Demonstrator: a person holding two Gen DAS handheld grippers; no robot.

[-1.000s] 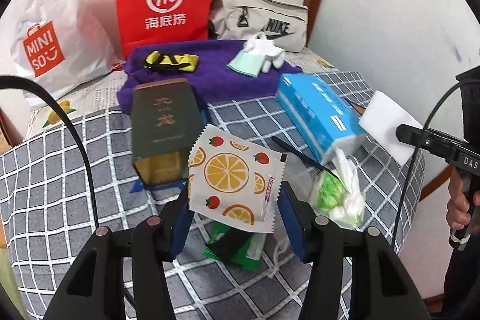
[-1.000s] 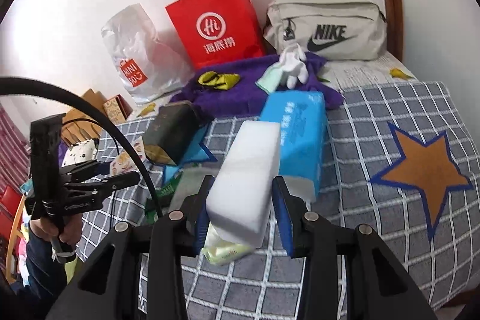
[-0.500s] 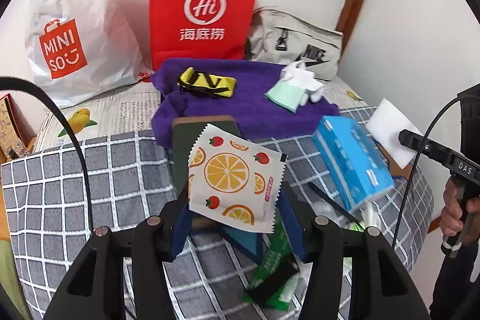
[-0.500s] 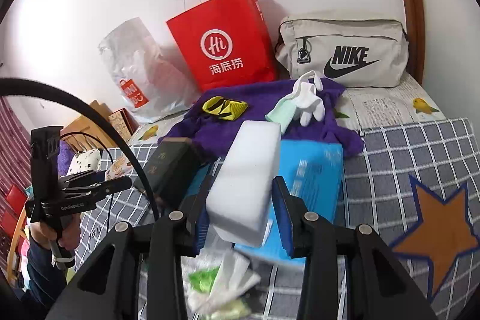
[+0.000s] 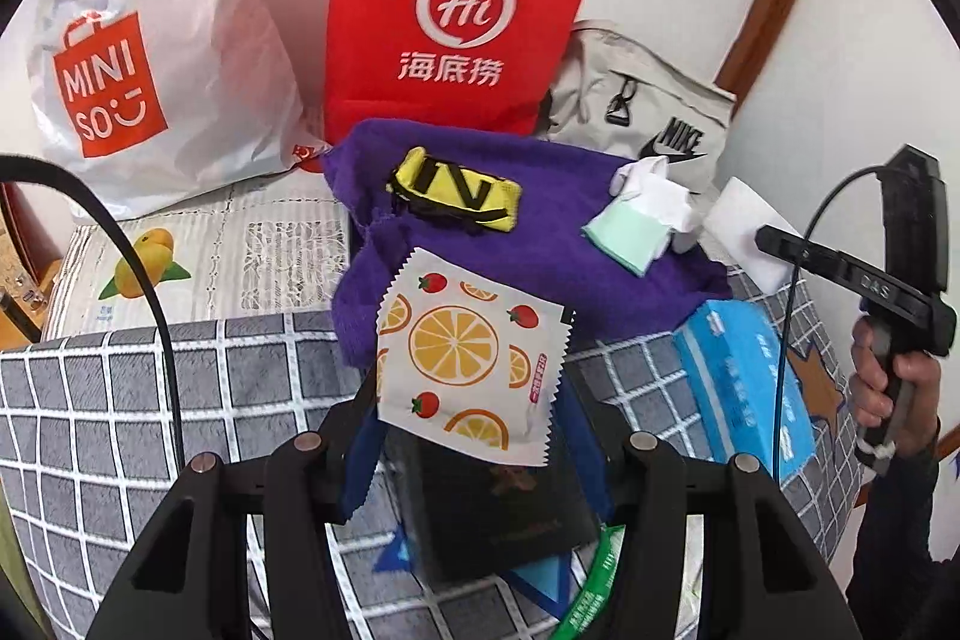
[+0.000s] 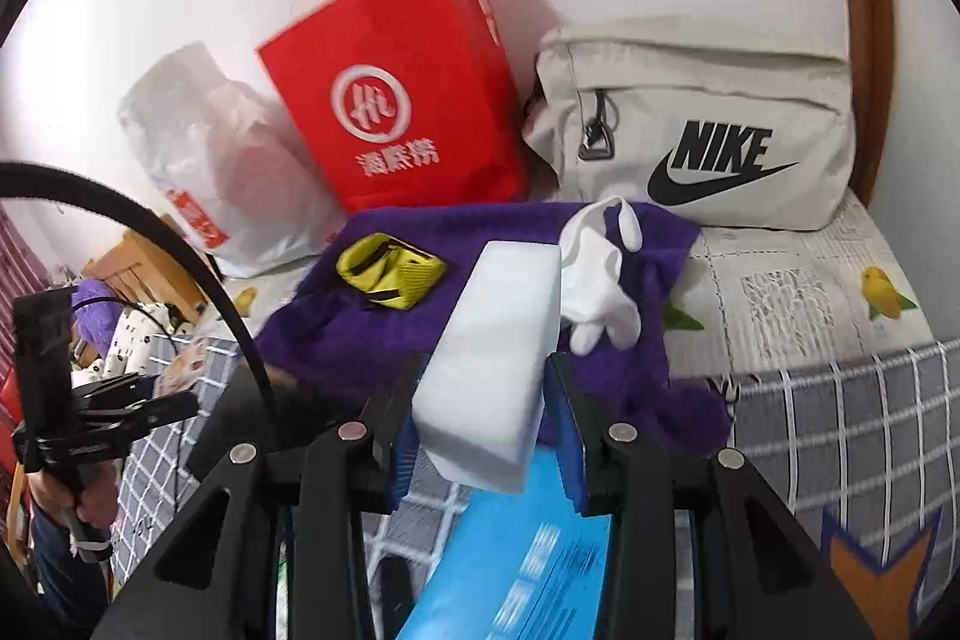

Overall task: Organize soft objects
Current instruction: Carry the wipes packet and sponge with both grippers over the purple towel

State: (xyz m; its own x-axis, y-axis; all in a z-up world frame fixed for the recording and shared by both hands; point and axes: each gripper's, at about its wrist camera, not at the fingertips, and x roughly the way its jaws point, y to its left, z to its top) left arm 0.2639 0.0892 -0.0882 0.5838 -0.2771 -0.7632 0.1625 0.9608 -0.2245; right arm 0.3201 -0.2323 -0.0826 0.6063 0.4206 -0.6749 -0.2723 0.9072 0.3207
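Note:
My left gripper (image 5: pixel 471 418) is shut on a white packet printed with oranges and strawberries (image 5: pixel 468 358), held above the near edge of a purple towel (image 5: pixel 540 244). A yellow and black strap (image 5: pixel 453 190) and a white glove on a mint cloth (image 5: pixel 642 214) lie on that towel. My right gripper (image 6: pixel 483 421) is shut on a white sponge block (image 6: pixel 498 358), held over the purple towel (image 6: pixel 336 334), close to the white glove (image 6: pixel 600 280). In the left wrist view the right gripper (image 5: pixel 774 244) and its sponge (image 5: pixel 741 226) show at the right.
A red paper bag (image 5: pixel 462 16), a white Miniso plastic bag (image 5: pixel 150 40) and a beige Nike pouch (image 6: pixel 708 124) stand against the wall. A blue tissue pack (image 5: pixel 750 382), a dark box (image 5: pixel 498 508) and a green packet (image 5: pixel 591 586) lie on the checked blanket (image 5: pixel 120 400).
Both grippers have moved forward over the bed toward the purple towel and the bags, each still holding its object. The blue tissue pack and dark box now lie nearer the cameras.

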